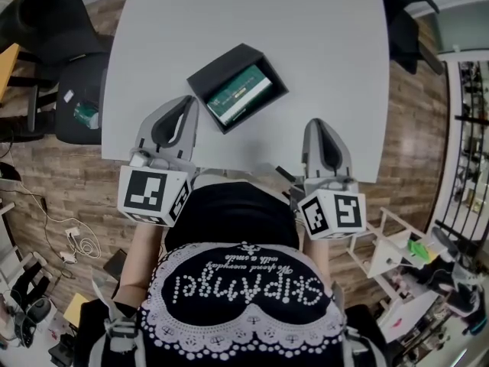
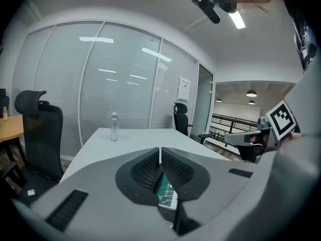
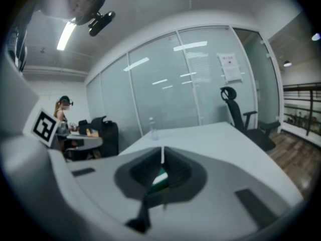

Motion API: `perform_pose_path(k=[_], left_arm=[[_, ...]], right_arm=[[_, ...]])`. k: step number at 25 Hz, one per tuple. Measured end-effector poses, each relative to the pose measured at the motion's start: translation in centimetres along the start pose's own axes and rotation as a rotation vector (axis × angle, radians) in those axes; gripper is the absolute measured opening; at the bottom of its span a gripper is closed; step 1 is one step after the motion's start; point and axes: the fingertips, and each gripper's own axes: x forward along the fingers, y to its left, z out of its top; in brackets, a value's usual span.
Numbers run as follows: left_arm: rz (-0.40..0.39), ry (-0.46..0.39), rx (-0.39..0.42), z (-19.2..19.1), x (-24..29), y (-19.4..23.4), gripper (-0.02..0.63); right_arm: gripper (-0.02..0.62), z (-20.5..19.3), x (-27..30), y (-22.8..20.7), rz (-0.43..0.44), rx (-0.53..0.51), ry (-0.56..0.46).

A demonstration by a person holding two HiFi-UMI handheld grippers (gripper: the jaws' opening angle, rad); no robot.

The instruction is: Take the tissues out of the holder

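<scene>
Your left tongs (image 1: 188, 102) are closed, and nothing is between them. In the left gripper view the two tips (image 2: 160, 150) meet in a thin line. Your right tongs (image 1: 318, 123) are closed too, and they hold nothing. In the right gripper view those tips (image 3: 162, 149) also sit tight together.

Both tongs hang over the near edge of the pale surface (image 1: 252, 21), and both point away from you.

The black holder (image 1: 205, 77) lies on the surface, open at the top, and it is turned at a slant. The green tissues (image 1: 240, 95) lie flat inside it, in the half closer to you. No tongs touch them.

Seen from the head view, your left tongs are at about 8 o'clock from the holder, just beside its near corner. Your right tongs are at about 4 o'clock from it, a bit further off.

In the left gripper view the tissues (image 2: 166, 191) peek out just under the closed tips. In the right gripper view a bit of green (image 3: 159, 177) shows under those tips too.

A clear bottle (image 2: 114, 127) stands upright far back on the surface, at 12 o'clock from your tongs. A black chair (image 2: 40, 129) stands beside the surface at 9 o'clock.
</scene>
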Motion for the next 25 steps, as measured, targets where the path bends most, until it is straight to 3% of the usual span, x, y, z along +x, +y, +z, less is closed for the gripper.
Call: perform_pose_path(k=[6, 8, 14, 25], left_arm=[[-0.006, 0.022, 0.021, 0.1, 0.1, 0.1, 0.044], [-0.026, 0.039, 0.023, 0.0, 0.3, -0.2, 0.122], [-0.086, 0.090, 0.062, -0.4, 1.7, -1.6, 0.218], [-0.155, 0.252, 0.025, -3.3, 5.1, -3.3, 0.305]], right_arm=[[0.035, 0.2, -0.4, -0.2, 0.000, 0.008, -0.016], [0.035, 0.0, -0.4, -0.3, 0.000, 0.016, -0.019], [0.035, -0.9, -0.6, -0.6, -0.002, 0.047, -0.026], [0.035, -1.9, -0.5, -1.6, 0.003, 0.083, -0.040]])
